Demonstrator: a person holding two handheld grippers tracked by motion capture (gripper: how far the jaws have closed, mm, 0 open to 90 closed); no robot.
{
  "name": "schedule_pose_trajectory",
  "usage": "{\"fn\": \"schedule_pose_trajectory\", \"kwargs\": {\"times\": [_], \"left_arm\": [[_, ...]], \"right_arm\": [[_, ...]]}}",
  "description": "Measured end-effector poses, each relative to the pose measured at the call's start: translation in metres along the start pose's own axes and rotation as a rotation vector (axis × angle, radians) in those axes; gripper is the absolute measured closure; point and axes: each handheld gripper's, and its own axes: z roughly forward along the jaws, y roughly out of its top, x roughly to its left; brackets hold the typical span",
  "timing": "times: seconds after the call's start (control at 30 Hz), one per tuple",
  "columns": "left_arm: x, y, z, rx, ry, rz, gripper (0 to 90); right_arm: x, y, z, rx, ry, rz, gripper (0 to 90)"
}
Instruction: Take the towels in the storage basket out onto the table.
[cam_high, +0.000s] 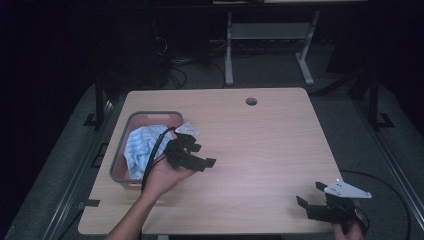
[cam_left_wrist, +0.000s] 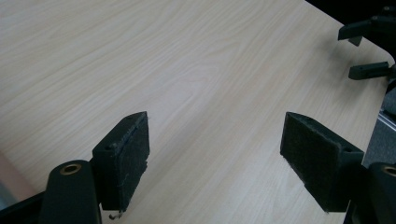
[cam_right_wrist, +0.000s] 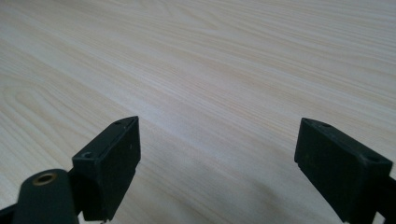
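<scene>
A grey basket (cam_high: 121, 150) stands at the table's left side and holds a crumpled blue-and-white striped cloth (cam_high: 140, 145). My left gripper (cam_high: 204, 155) hovers just right of the basket, held in a hand, open and with nothing between its jaws. In the left gripper view the left gripper (cam_left_wrist: 215, 140) spreads wide over bare wood. My right gripper (cam_high: 310, 194) sits near the front right corner of the table, open and holding nothing. The right gripper view shows the right gripper (cam_right_wrist: 217, 149) the same way, over bare tabletop.
The light wooden table (cam_high: 260, 140) has a round cable hole (cam_high: 251, 101) near its far edge. Behind it stand the white legs of another desk (cam_high: 229, 55) and some cables on the floor. The right gripper (cam_left_wrist: 369, 46) appears far off in the left gripper view.
</scene>
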Motion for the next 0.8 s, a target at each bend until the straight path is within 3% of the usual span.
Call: {"fn": "schedule_pose_trajectory", "kwargs": {"times": [0.2, 0.8], "left_arm": [[0.009, 0.002, -0.010, -0.014, 0.024, -0.003, 23.9], [0.045, -0.004, -0.041, -0.043, 0.105, -0.079, 23.9]], "right_arm": [[0.000, 0.000, 0.000, 0.003, -0.001, 0.003, 13.8], [0.000, 0.001, 0.000, 0.004, -0.002, 0.005, 13.7]]}}
